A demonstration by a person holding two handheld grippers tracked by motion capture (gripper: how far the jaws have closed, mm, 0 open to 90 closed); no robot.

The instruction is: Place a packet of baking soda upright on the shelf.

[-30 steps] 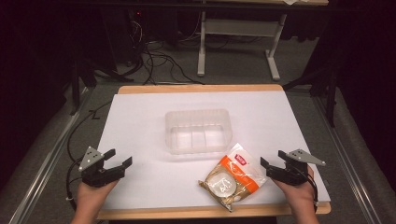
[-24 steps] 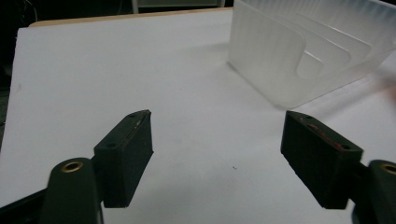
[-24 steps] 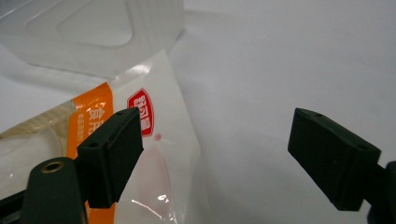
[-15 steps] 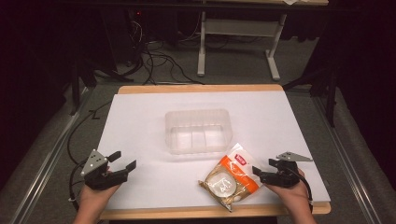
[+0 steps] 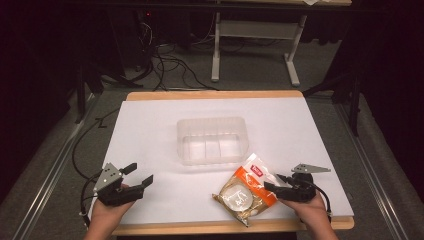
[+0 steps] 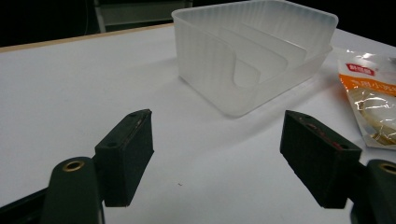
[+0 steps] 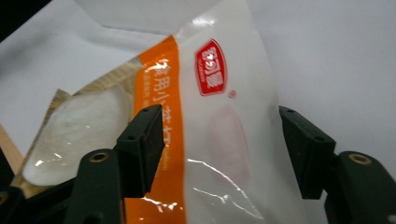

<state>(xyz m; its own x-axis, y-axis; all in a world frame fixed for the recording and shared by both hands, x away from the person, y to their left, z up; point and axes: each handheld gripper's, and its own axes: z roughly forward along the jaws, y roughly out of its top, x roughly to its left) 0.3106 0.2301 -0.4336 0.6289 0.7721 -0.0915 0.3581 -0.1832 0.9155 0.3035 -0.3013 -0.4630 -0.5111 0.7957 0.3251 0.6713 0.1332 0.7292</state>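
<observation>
While jaws straddle it: snack packet (image 7: 205, 140) lies between right gripper (image 7: 219, 149) pads, contact seemingly not yet made.
Right gripper: spread.
Left gripper (image 6: 217, 158): spread, nothing held, near clear tray (image 6: 261, 51).

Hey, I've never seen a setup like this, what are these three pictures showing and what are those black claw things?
There is no robot here. A person holds a hand tool in each hand, each with two black jaws that pinch things. The high view looks down from above the person's side of the white table: the left gripper is at the left, the right gripper at the right. The other two pictures come from cameras riding on the tools, looking out along their jaws. On the table lie a clear plastic container with dividers inside and a snack packet, orange and clear, with a red logo. The left gripper's jaws stand open over bare table. The right gripper's open jaws straddle the packet's edge but have not closed, so nothing is held.
</observation>
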